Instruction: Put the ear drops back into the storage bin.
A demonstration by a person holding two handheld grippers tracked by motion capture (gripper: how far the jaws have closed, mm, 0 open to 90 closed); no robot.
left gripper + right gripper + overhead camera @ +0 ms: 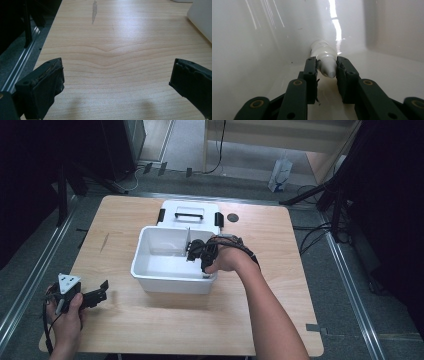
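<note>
Near the tabletop's [150,320] front left corner, the left gripper [95,296] rests with its jaws spread wide over bare wood. Farther in, the right gripper [326,72] reaches into the white bin [150,276] mid-table, jaws pinching a small white bottle [324,56] lying on the bin floor beside a wall. The bin's lid [190,212] lies behind, toward the far edge.

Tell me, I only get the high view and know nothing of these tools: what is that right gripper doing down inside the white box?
Observer: The right gripper has its jaws closed on a small white bottle.
Operator: Is the bottle standing up?
Observer: No, it lies on its side on the bin floor, close along one wall.
Operator: And the left gripper, holding anything?
Observer: No. The left gripper has its jaws wide apart, with bare wooden table between them.
</note>
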